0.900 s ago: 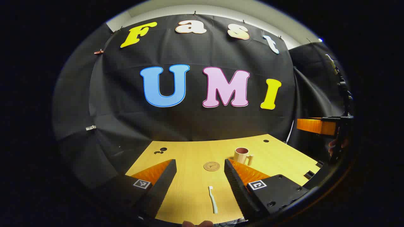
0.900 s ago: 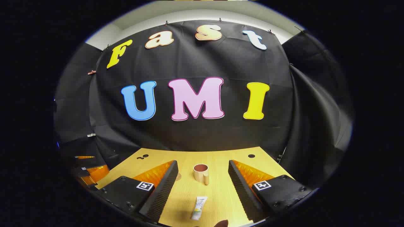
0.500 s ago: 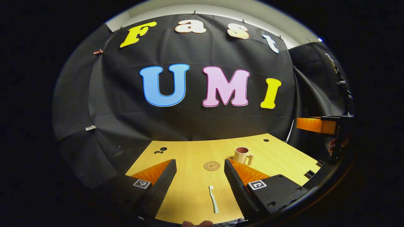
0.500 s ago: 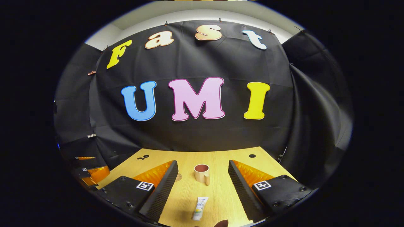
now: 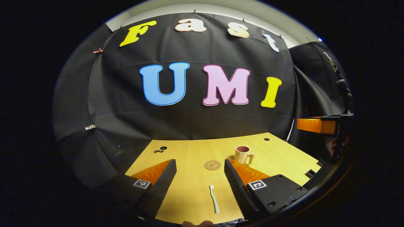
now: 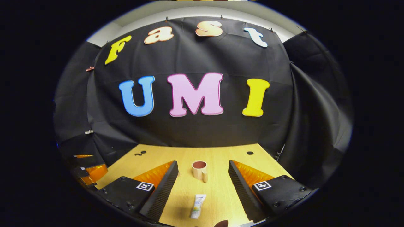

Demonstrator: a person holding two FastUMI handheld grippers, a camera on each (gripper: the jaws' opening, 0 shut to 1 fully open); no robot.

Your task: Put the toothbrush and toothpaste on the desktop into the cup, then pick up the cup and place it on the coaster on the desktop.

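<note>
Your left gripper (image 5: 199, 171) hangs wide open, holding nothing, with the toothbrush (image 5: 214, 203) on the desktop (image 5: 189, 151) between its fingers. The empty mug (image 5: 242, 154) stands just right of the coaster (image 5: 212, 165). Your right gripper (image 6: 203, 173) also gapes, with the toothpaste tube (image 6: 197, 206) nearer than the mug.
</note>
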